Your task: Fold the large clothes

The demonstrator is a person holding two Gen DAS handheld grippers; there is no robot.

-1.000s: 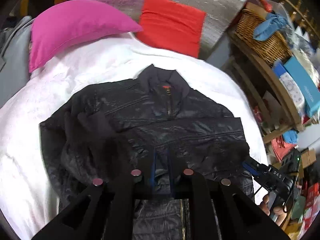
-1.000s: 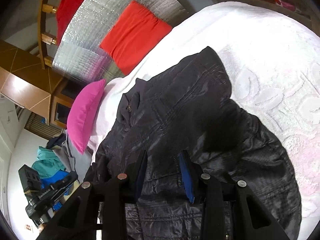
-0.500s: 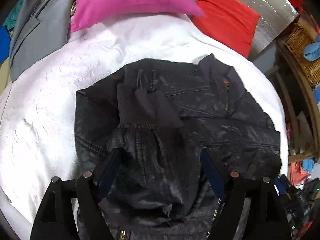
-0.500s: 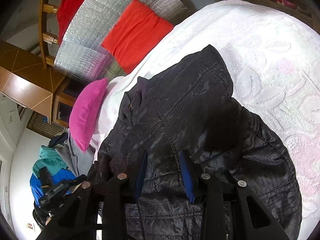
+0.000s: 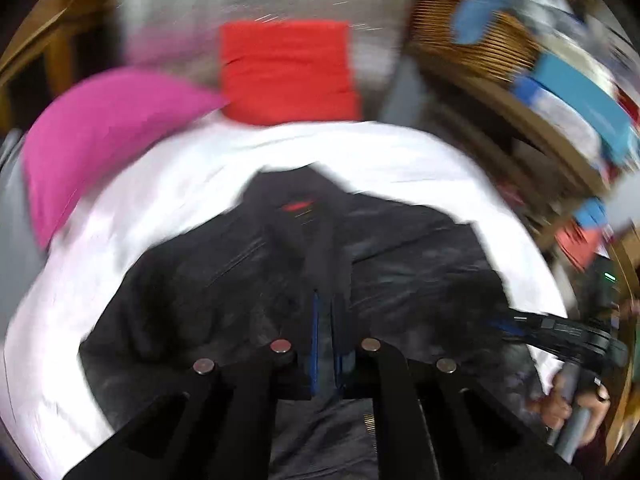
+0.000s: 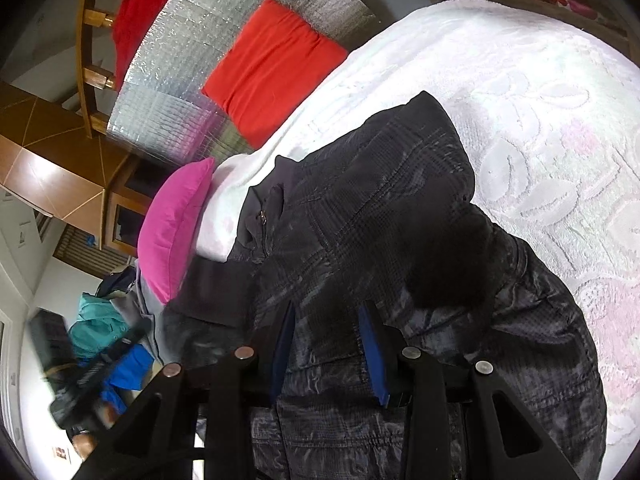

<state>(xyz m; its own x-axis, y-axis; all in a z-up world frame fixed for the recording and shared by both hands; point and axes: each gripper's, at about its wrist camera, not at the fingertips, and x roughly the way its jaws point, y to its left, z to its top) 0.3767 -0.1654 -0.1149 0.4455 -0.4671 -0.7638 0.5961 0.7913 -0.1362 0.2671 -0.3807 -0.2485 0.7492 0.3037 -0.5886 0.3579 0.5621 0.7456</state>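
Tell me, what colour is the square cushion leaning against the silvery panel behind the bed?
Red-orange cushion; the right wrist view shows it best.

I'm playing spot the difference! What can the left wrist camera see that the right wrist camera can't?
Only the left wrist view shows the wicker basket and the cluttered shelves, blurred. Only the right wrist view shows the teal and blue clothes pile and the wooden cupboard. Both show the black jacket on the white bedspread, the pink pillow and the red cushion.
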